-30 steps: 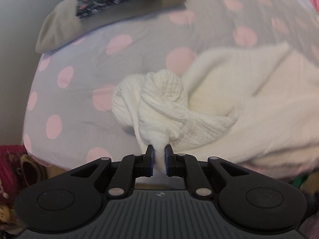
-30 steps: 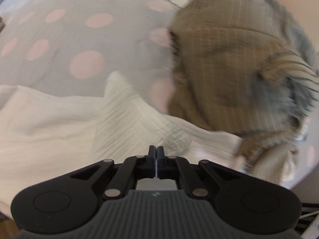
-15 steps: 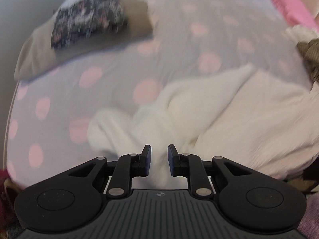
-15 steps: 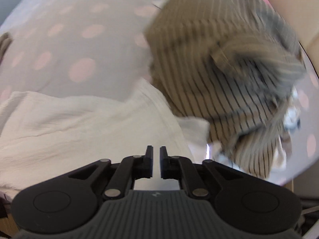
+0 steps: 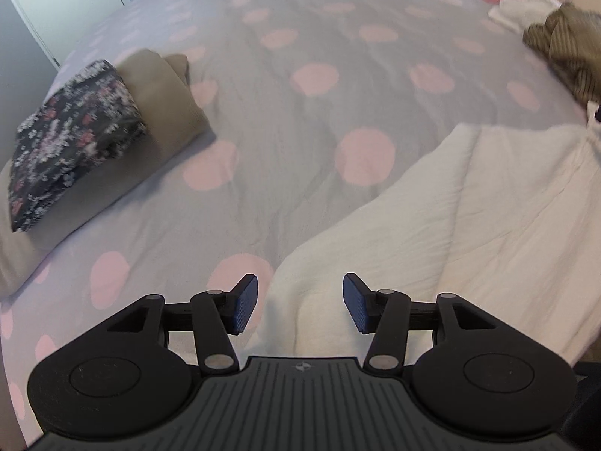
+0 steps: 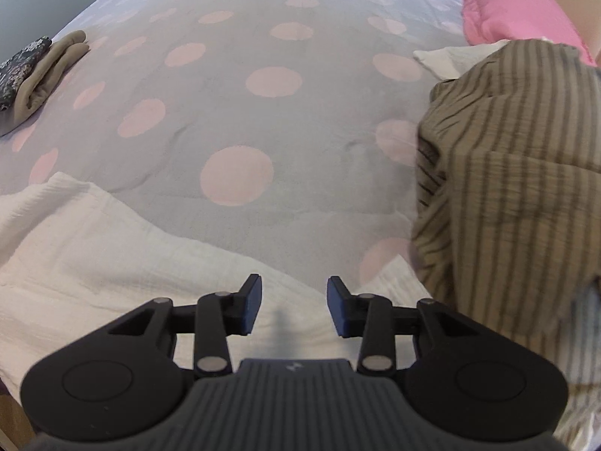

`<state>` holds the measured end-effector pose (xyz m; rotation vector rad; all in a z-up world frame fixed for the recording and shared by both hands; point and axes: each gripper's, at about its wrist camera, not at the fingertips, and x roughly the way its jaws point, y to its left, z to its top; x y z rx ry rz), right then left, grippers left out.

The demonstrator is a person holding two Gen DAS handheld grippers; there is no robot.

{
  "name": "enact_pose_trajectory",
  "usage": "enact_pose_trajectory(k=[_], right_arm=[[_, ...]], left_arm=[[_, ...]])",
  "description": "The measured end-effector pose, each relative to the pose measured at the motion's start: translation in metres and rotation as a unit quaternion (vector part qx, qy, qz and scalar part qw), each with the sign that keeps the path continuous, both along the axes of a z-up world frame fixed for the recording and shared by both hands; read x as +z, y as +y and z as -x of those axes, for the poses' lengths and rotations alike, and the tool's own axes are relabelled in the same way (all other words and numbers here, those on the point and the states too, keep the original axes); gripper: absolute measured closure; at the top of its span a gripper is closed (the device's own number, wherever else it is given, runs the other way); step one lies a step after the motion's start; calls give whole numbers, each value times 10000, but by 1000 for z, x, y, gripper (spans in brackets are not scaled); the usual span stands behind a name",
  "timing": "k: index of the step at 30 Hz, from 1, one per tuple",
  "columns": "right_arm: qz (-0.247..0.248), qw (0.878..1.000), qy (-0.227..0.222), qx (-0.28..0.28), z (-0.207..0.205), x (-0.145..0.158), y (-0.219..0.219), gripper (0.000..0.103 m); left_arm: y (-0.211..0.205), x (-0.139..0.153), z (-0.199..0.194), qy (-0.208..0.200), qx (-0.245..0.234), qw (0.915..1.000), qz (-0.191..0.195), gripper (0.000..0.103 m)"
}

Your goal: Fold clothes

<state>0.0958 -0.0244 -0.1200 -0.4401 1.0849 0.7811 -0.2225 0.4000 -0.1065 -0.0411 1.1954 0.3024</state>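
On the far left edge of the bed (image 5: 300, 120), a flowery folded cloth (image 5: 71, 143) on a tan folded cloth (image 5: 165, 101). In the middle, lots of bare dotted cover, free room. Near the front edge, the white cloth (image 5: 469, 218) lying flat, long side running left to right. On the right, a striped brown shirt (image 6: 518, 173) in a heap beside it. Left gripper (image 5: 300, 302) fingers wide apart, holding nothing, just above the white cloth. Right gripper (image 6: 295, 306) fingers wide apart too, empty.
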Motion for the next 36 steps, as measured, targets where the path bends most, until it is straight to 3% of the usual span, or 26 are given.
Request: enact_pose_trajectory(k=[3, 6, 10, 12, 14, 17, 19, 26, 32, 36], right_arm=[[115, 9992, 35, 381, -2, -19, 12, 60], [161, 9970, 55, 755, -3, -33, 22, 53], [326, 9943, -41, 1011, -2, -50, 31, 53], [319, 9937, -102, 1073, 1, -48, 33, 65], [318, 9929, -113, 1138, 5, -46, 35, 95], [432, 9896, -316, 1333, 17, -45, 38, 100], [453, 9884, -487, 1368, 23, -41, 39, 101], [-230, 9915, -1142, 584, 23, 15, 28, 102], [-696, 9819, -1694, 483, 31, 64, 44, 102], [-868, 9772, -1876, 481, 14, 87, 87, 102]], left_arm=[[10, -23, -1, 253, 136, 9993, 232, 55], [17, -39, 0, 375, 204, 9981, 441, 55], [25, -52, -2, 480, 401, 9956, 704, 55], [26, -54, -3, 502, 459, 9945, 796, 57], [24, -53, -5, 517, 465, 9936, 889, 69], [19, -49, -7, 553, 472, 9943, 785, 85], [21, -37, 0, 385, 645, 9948, 694, 92], [32, 6, 23, -238, 1268, 9909, 383, 96], [56, 54, 40, -1105, 1862, 9762, 107, 97], [71, 76, 32, -1513, 2086, 9659, -253, 97]])
